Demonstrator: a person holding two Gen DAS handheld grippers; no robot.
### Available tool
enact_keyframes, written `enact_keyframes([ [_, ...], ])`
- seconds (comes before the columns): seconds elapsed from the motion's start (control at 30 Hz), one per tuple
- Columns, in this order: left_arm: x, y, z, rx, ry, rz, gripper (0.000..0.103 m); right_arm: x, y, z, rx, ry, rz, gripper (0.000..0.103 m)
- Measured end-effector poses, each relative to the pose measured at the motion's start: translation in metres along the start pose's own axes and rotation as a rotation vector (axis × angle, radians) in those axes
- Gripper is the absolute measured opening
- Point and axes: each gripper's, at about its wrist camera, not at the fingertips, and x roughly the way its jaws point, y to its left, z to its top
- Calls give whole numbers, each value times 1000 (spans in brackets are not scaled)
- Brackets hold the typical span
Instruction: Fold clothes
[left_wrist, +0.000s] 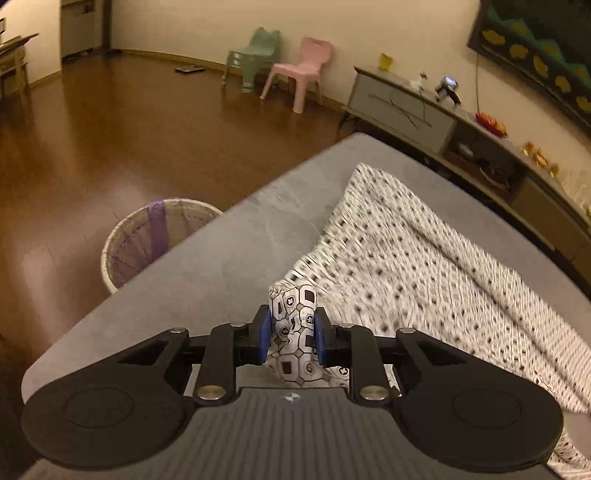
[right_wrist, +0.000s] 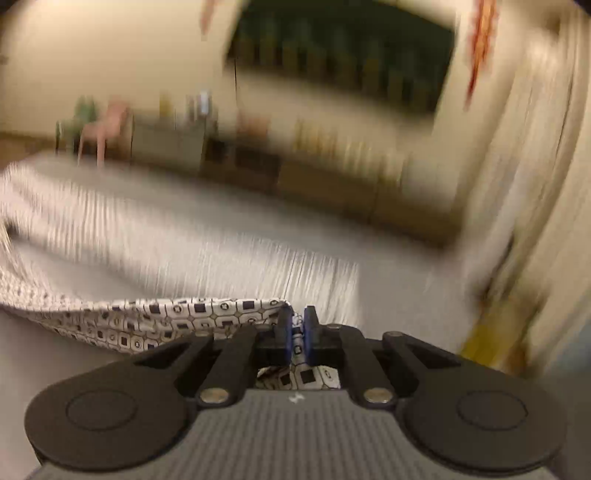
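A round white wicker basket (left_wrist: 147, 240) stood on the brown floor at the left of the left wrist view, just beside the edge of the grey table (left_wrist: 207, 266). A purple band ran down its inner wall; nothing else could be made out inside it.

Across the floor, against the far wall, a green child's chair (left_wrist: 255, 55) and a pink child's chair (left_wrist: 299, 74) stood side by side in the upper middle of the frame. To their right a long low grey cabinet (left_wrist: 406, 107) ran along the wall toward the right edge, with small objects on top and a dark patterned hanging (left_wrist: 535, 48) above it. Nothing lay on the table between the grippers and the cloth.

The patterned garment (left_wrist: 424, 266), white with dark squares, lay on the grey table and filled the right half of the left wrist view. Its long axis ran from the lower right up to a corner near the frame's middle right. The left gripper (left_wrist: 291, 332) was clamped on a bunched fold of it, blue pads pressing from either side.

In the blurred right wrist view, the right gripper (right_wrist: 298, 334) was nearly closed, pinching a thin edge of the garment (right_wrist: 155, 321), which stretched leftward from the jaws across the lower left of the frame.
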Motion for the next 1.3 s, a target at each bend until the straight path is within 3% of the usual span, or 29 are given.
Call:
enact_keyframes([
  [0.07, -4, 8, 0, 51, 6, -8, 25, -34, -7, 18, -71, -142, -6, 7],
  [0.1, -6, 11, -1, 81, 12, -12, 25, -48, -8, 21, -131, -165, 2, 8],
  [0.17, -9, 16, -3, 148, 11, 7, 25, -62, -6, 11, -315, -94, 23, 14],
  [0.2, -13, 16, -5, 180, -6, 47, 25, -60, -9, -3, -374, -15, 35, 17],
  [0.23, -17, 15, -6, 207, -26, 88, 25, -56, -12, -18, -430, 68, 47, 24],
  [0.27, -24, 14, -6, 214, -52, 108, 28, -52, -14, -33, -485, 152, 58, 41],
  [0.3, -33, 12, -6, 213, -81, 117, 36, -44, -22, -50, -499, 236, 29, 51],
  [0.33, -42, 7, -6, 213, -106, 98, 41, -37, -28, -62, -496, 284, -20, 54],
  [0.4, -55, -9, -11, 235, -127, 21, 54, -35, -45, -70, -385, 322, -82, 53],
  [0.43, -56, -21, -17, 264, -112, -29, 55, -37, -53, -66, -291, 311, -76, 54],
  [0.5, -53, -48, -31, 337, -68, -115, 55, -42, -59, -52, -71, 248, 7, 56],
  [0.57, -40, -81, -52, 453, -2, -159, 55, -35, -52, -37, 71, 221, 106, 62],
  [0.67, -25, -112, -80, 605, 45, -152, 55, 3, -19, -20, 81, 243, 148, 62],
  [0.8, -12, -110, -99, 678, 112, -139, 55, 63, 38, -15, 71, 326, 263, 61],
  [0.87, -9, -97, -99, 665, 127, -124, 55, 93, 60, -22, 28, 375, 272, 61],
  [0.93, -6, -83, -97, 646, 139, -110, 61, 114, 72, -30, 21, 420, 220, 61],
  [1.0, -5, -72, -94, 634, 140, -84, 62, 125, 50, -36, 150, 424, 193, 68],
  [1.03, -6, -68, -90, 634, 129, -58, 62, 131, 38, -38, 218, 424, 180, 64],
  [1.07, -6, -65, -86, 634, 118, -32, 62, 135, 27, -39, 234, 427, 140, 53],
  [1.17, -13, -56, -70, 608, 72, 13, 60, 141, 7, -39, 211, 444, 35, 54],
  [1.23, -23, -57, -50, 533, 5, -28, 60, 133, -15, -36, 310, 419, 93, 51],
  [1.3, -22, -68, -33, 481, -47, -38, 61, 124, -32, -24, 410, 326, 133, 53],
])
